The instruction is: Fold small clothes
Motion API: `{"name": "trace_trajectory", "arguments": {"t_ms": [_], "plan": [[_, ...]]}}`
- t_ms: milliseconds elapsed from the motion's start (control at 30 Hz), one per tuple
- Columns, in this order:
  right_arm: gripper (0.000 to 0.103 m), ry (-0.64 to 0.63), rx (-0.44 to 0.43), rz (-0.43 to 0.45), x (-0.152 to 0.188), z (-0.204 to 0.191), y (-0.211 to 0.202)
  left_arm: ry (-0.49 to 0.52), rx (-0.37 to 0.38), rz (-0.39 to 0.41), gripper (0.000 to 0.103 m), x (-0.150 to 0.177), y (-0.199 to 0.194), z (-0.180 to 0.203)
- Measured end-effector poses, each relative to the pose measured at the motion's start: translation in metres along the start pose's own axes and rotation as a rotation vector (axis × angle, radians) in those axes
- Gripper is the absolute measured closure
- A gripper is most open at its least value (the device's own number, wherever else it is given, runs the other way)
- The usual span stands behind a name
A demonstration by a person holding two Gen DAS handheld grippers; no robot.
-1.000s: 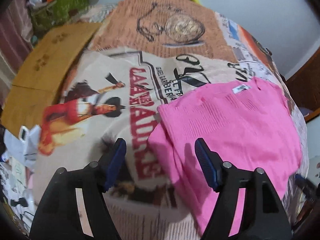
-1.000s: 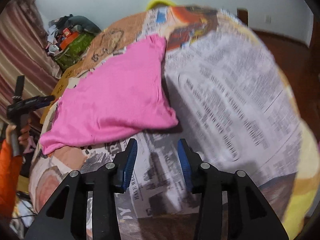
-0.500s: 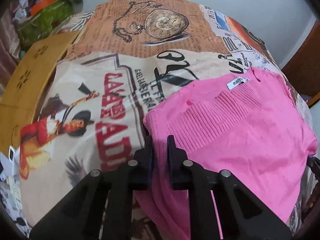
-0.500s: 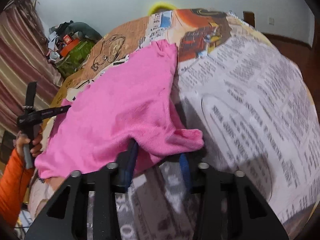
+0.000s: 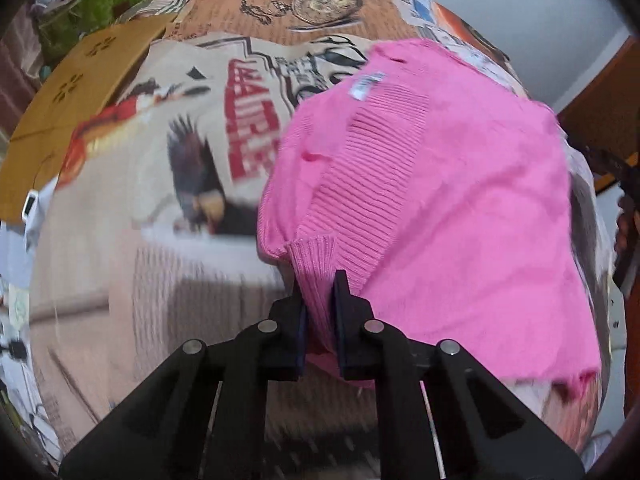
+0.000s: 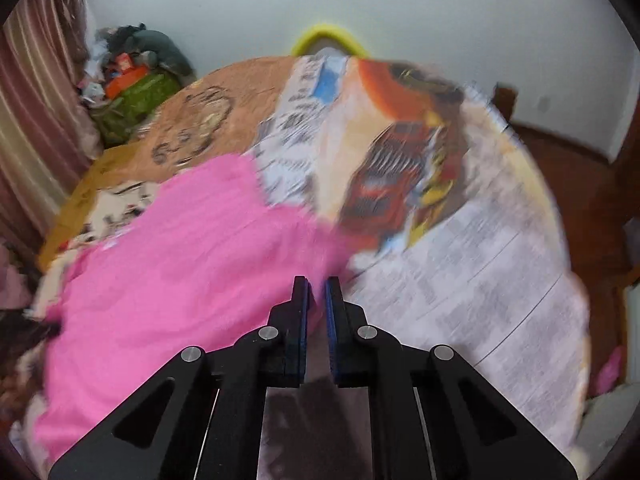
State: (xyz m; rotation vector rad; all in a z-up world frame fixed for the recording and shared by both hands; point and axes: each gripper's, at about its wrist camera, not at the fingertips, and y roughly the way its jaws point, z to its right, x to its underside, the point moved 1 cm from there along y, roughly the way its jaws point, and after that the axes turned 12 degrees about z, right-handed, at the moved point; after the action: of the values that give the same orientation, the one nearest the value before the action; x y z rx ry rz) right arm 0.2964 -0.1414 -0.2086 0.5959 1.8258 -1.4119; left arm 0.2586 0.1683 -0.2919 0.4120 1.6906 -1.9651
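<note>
In the left wrist view, the left gripper, at bottom centre, has just closed and pinches a ribbed cuff of the pink sweater, which fills the right half of the frame on a printed cloth. In the right wrist view, blurred, the right gripper at bottom centre has just been closing on the sweater's edge; the sweater spreads across the lower left, newsprint to the right.

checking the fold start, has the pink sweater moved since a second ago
Yes. The pink sweater, pinched at its cuff by the left gripper, has been pulled over the red lettering on the newspaper-print cloth.
</note>
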Motion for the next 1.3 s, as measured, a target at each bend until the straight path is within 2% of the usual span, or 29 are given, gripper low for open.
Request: {"name": "trace_trajectory", "arguments": {"t_ms": [67,133,200,300,400,633,867,900,967,1000,1033,1167,1300], "plan": [[0.093,0.015,-0.038,-0.005,0.005,-0.004,-0.011,-0.008,0.015,-0.006,0.092,0.01,-0.007,0.005],[0.077,0.022,-0.074,-0.025,0.015,-0.01,-0.025,0.0,0.019,-0.01,0.092,0.019,-0.016,0.014],[0.069,0.016,-0.114,-0.037,0.025,-0.017,-0.04,0.016,0.023,-0.013,0.092,0.026,-0.022,0.023],[0.064,0.005,-0.178,-0.067,0.044,-0.03,-0.065,0.039,0.03,-0.01,0.092,0.035,-0.032,0.039],[0.063,0.008,-0.243,-0.122,0.066,-0.041,-0.084,0.058,0.039,0.0,0.092,0.044,-0.04,0.054],[0.063,-0.008,-0.312,-0.218,0.107,-0.064,-0.107,0.075,0.076,0.019,0.092,0.055,-0.054,0.077],[0.063,0.023,-0.321,-0.259,0.126,-0.078,-0.088,0.084,0.06,0.059,0.09,0.06,-0.068,0.071],[0.063,0.029,-0.323,-0.255,0.128,-0.077,-0.087,0.072,0.057,0.064,0.09,0.06,-0.069,0.066],[0.075,0.039,-0.347,-0.251,0.128,-0.078,-0.087,0.046,0.061,0.067,0.089,0.06,-0.072,0.058],[0.087,0.048,-0.356,-0.253,0.128,-0.078,-0.087,0.037,0.062,0.068,0.089,0.06,-0.072,0.055],[0.094,0.036,-0.347,-0.249,0.128,-0.08,-0.087,0.022,0.059,0.07,0.089,0.06,-0.073,0.05],[0.098,-0.028,-0.312,-0.221,0.128,-0.086,-0.091,-0.01,0.05,0.072,0.089,0.061,-0.076,0.039],[0.1,-0.049,-0.265,-0.213,0.131,-0.072,-0.095,0.003,0.031,0.078,0.089,0.064,-0.08,0.036]]}}
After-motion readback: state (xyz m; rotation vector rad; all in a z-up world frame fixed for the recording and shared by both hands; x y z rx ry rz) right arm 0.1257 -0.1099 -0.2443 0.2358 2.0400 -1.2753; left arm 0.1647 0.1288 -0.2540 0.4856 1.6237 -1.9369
